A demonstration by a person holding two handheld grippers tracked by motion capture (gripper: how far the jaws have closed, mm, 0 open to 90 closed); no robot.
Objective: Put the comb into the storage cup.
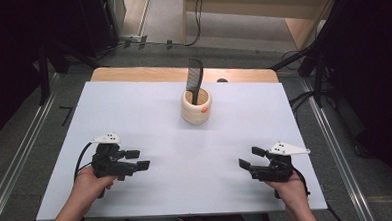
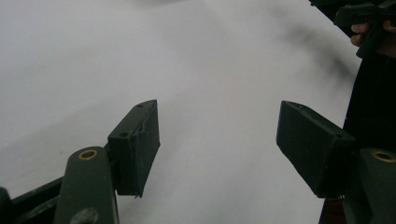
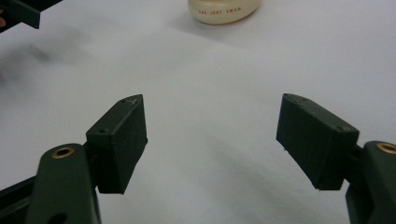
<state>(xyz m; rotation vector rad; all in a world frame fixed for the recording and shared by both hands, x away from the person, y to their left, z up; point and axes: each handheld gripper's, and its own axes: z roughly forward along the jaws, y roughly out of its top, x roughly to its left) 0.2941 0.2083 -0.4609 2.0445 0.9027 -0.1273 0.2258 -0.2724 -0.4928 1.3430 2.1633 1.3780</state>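
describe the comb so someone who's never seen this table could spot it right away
Start at the white table top and look toward its far edge, near the middle, where a short round cream-coloured wooden cup stands by itself. The black plastic comb stands upright inside that cup, rising well above the rim. It is the one tall dark thing on the table, far from both grippers.

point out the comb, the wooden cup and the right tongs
comb (image 1: 194,75), high view, on its toothed blade above the cup
wooden cup (image 1: 196,113), high view, on its front wall
right tongs (image 1: 252,157), high view, between its open tips
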